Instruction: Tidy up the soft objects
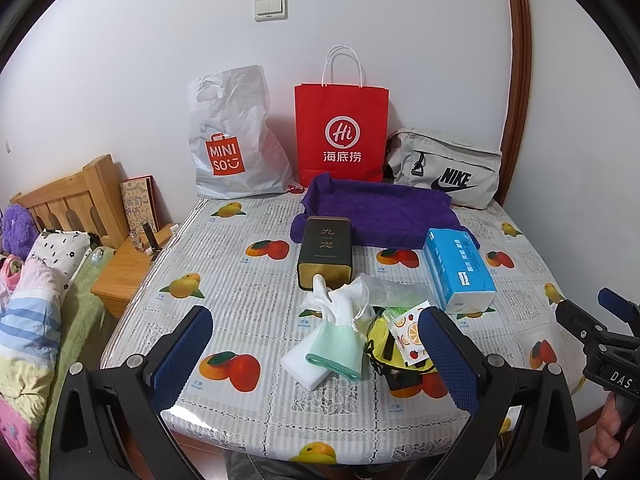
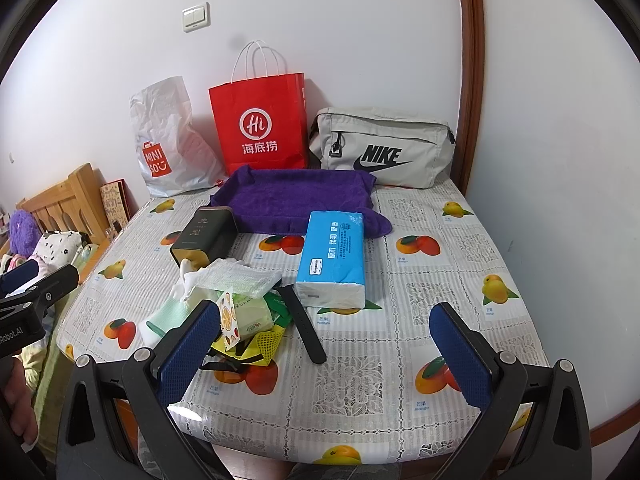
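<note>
Hovering both hand-held grippers, left (image 1: 316, 354) and right (image 2: 326, 354), spread and empty, over the tabletop (image 2: 400, 380) clutter, likely needing to pinch the rubber glove (image 1: 338, 328) next.

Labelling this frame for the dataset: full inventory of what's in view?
Miniso bag: 1, white, back left by wall
paper bag: 1, red, back centre
Nike bag: 1, grey, back right
towel: 1, purple, before the bags
tin: 1, dark with gold, left of tissue pack
tissue pack: 1, blue-white, centre right
glove: 1, white and green, near pile
mesh bag: 1, yellow, near pile
strap: 1, black, beside pile
table: 1, fruit-print cover
left hand-held gripper: open, empty
right hand-held gripper: open, empty
</note>
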